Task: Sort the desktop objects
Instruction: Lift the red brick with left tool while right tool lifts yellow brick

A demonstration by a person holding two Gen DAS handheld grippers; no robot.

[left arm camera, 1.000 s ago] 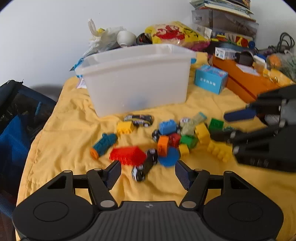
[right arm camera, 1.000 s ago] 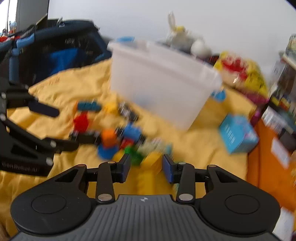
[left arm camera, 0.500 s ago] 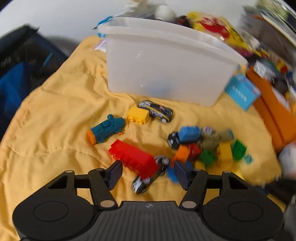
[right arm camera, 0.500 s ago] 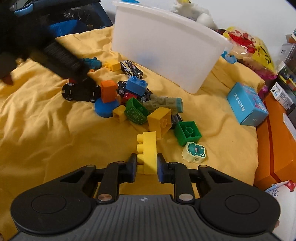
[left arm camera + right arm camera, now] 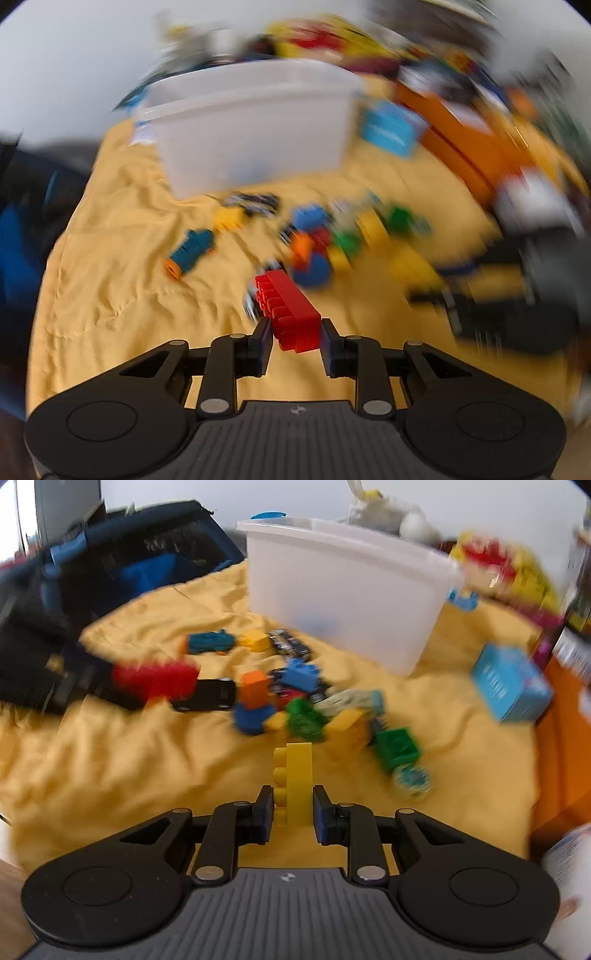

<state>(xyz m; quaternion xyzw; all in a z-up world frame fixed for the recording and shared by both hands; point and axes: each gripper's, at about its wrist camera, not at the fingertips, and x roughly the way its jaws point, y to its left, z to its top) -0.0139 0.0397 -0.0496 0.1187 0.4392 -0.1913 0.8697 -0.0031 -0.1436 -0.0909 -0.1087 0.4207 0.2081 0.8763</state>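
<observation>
**Bricks pinched in both grippers**

Red brick [image 5: 291, 310] sat between the closing left gripper [image 5: 295, 341] jaws; the right gripper [image 5: 293, 812] clamped a yellow brick [image 5: 295, 779]. Beyond lay loose toys, the white bin [image 5: 347, 590] on yellow cloth [image 5: 110, 757]. No writing was legible.

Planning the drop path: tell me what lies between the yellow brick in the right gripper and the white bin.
In the right wrist view, the loose toy pile lies between the yellow brick and the white bin.

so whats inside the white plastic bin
The white plastic bin has frosted walls, and both views look at it from the side. Only a faint blue smudge shows through low on the front wall; the rest of its inside is hidden.
</observation>
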